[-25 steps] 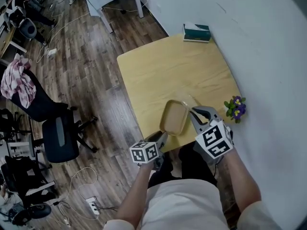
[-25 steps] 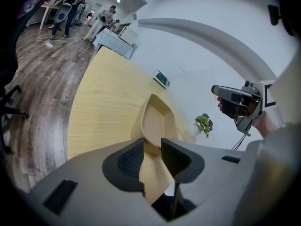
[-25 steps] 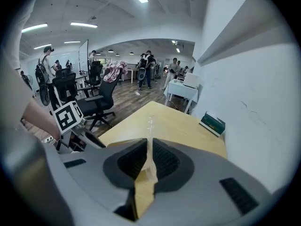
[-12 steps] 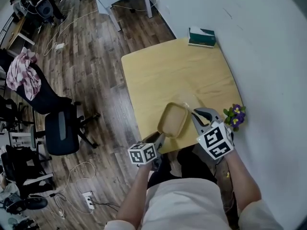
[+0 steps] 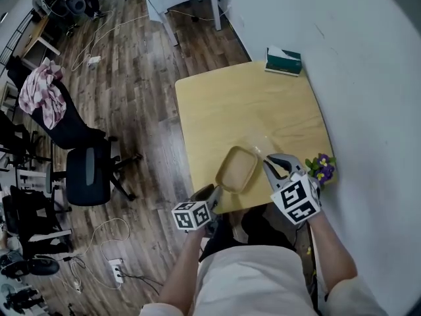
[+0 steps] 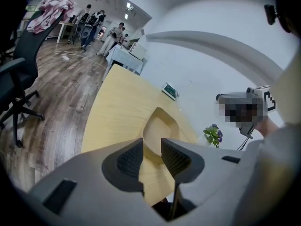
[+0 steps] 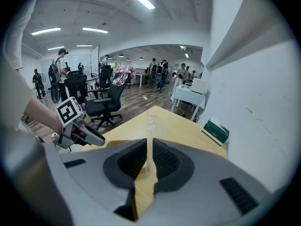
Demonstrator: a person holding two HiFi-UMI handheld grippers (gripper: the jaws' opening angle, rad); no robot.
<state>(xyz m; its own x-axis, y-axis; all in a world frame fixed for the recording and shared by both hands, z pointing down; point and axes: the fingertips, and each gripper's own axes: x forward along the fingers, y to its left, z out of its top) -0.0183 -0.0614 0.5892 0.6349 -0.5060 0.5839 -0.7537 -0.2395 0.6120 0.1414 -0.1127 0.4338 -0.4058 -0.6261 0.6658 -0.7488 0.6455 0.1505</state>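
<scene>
Right gripper (image 7: 149, 160) pinches a clear lid (image 7: 150, 125) upright; left gripper (image 6: 151, 157) seemingly clamps the tan tray (image 6: 158, 128) by its near rim.

free beyond tray (image 5: 238, 168); flowers (image 5: 321, 166) maybe close

We look from the head view steeply down, well above the whole bench (image 5: 256, 104), with the wood floor (image 5: 131, 78) to its left and the left hand-held gripper (image 5: 210, 191) and right hand-held gripper (image 5: 276, 161) near the lower edge. The left gripper view sits low and close behind its jaws, facing along the bench toward the white wall (image 6: 202, 65), the tan tray (image 6: 157, 128) right before it. The right gripper view sits equally close, the clear lid (image 7: 150, 140) edge-on between its jaws, facing across the bench into the open office. All three share the bench top and the green box (image 5: 284, 61); each gripper view also catches the other gripper.
</scene>
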